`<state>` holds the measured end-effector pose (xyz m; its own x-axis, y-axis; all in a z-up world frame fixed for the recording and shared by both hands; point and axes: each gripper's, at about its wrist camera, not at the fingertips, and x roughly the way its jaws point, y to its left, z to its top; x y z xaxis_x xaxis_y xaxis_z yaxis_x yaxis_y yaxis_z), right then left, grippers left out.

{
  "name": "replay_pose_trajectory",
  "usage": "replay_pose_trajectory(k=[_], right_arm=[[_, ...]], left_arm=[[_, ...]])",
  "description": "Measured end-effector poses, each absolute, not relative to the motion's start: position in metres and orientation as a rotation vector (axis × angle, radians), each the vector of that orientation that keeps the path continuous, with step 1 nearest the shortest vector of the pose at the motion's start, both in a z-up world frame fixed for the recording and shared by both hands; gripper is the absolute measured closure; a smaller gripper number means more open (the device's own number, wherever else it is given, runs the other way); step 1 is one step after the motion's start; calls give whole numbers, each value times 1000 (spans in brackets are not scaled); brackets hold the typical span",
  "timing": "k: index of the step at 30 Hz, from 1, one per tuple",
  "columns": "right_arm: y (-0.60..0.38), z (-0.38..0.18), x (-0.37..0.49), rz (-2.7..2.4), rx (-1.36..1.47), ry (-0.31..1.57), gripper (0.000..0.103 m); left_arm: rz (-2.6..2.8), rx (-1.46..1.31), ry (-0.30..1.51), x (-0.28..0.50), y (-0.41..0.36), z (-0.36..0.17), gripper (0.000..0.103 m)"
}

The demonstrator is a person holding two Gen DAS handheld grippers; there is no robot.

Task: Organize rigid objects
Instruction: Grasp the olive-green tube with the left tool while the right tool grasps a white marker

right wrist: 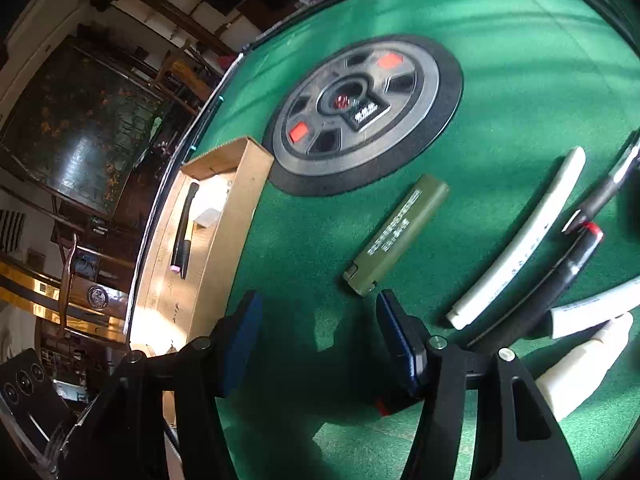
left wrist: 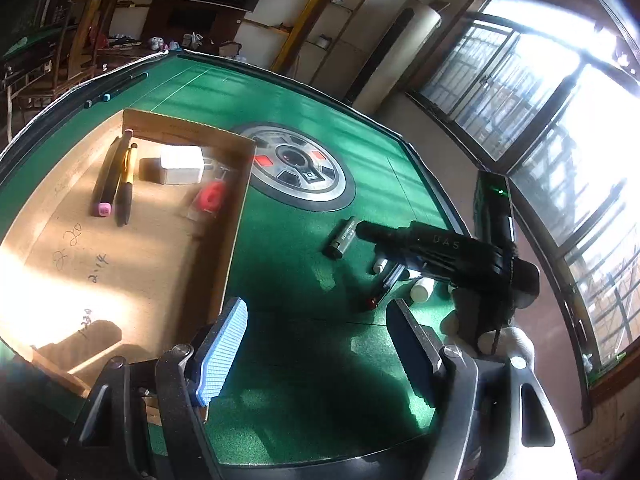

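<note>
Left gripper (left wrist: 316,344) at bottom centre of the left wrist view: fingers apart, nothing between them, only bare green felt table (left wrist: 288,248) below. Cardboard tray (left wrist: 236,208) fills the left of that frame – inside it a pink-capped marker (left wrist: 107,184) and a yellow-and-black pen (left wrist: 126,188) lie side by side, a white box (left wrist: 181,165) just right of them, a red-and-clear item (left wrist: 210,198) near the tray's right wall.

Right gripper (right wrist: 318,332) at bottom centre of the right wrist view, fingers apart and empty. Olive-green lighter (right wrist: 396,236) lies flat on the felt just above the right finger – not touching. Right of it: a curved white tube (right wrist: 524,240), then a black pen with red band (right wrist: 560,280). Round centre console (right wrist: 360,112) sits in the upper middle.
</note>
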<state>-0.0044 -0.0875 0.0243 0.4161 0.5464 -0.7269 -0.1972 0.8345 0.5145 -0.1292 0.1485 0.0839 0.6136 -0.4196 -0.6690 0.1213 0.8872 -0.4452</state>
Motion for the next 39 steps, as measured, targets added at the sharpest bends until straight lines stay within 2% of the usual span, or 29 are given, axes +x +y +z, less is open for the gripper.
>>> replay_pose_trajectory(k=[7,12,13,14,16,19,22,28,39], right_arm=[[-161,55,-20,188,353,714,44],[-201,42,-18,108,432,699,43],[-206,41,-18,117,467,696,43],[-211,41,-18,123,488,691,43],[-216,41,-18,126,499,687,43],[-218,40,-18,150,529,698,43],[-218,38,-17,149,537,708,43],[-220,38,-19,147,541,704,43],[-200,34,-18,153,454,728,43]], left_arm=[[-332,-72,867,-82,82,83,28],[-350,-4,955,-23,45,46,28],[-339,25,966,-12,38,39,33],[-330,57,974,-2,30,33,45],[-340,150,986,12,11,21,56],[-363,283,928,18,-17,15,57],[-381,224,976,21,-19,16,83],[-435,9,970,-3,23,40,83],[-439,-271,719,-115,132,111,83]])
